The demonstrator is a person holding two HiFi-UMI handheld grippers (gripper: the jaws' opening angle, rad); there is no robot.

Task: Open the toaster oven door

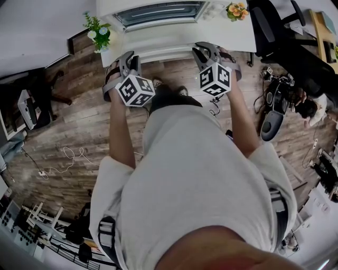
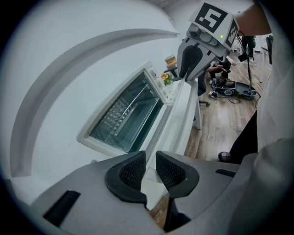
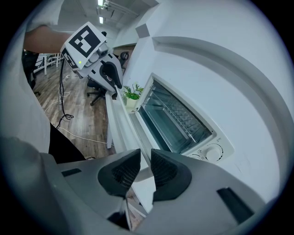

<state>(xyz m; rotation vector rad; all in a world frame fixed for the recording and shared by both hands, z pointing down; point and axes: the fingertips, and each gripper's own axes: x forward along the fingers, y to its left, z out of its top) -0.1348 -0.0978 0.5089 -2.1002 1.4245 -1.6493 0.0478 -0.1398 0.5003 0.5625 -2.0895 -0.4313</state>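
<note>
The white toaster oven point(image 1: 158, 13) stands on the white table point(image 1: 232, 32), glass door towards me and shut as far as I can tell. My left gripper point(image 1: 129, 57) and right gripper point(image 1: 204, 50) hover side by side at the table's front edge, short of the oven. In the left gripper view the oven point(image 2: 128, 114) lies ahead of the left gripper point(image 2: 149, 169), whose pads stand slightly apart with nothing between them. The right gripper point(image 3: 141, 169) is likewise open and empty, with the oven point(image 3: 177, 120) and its knobs point(image 3: 214, 151) beyond it.
A small green plant point(image 1: 98, 32) sits on the table's left corner and orange flowers point(image 1: 236, 10) on its right. A black office chair point(image 1: 270, 27) and camera gear point(image 1: 280, 100) stand at the right. A white cable point(image 1: 68, 157) lies on the wood floor.
</note>
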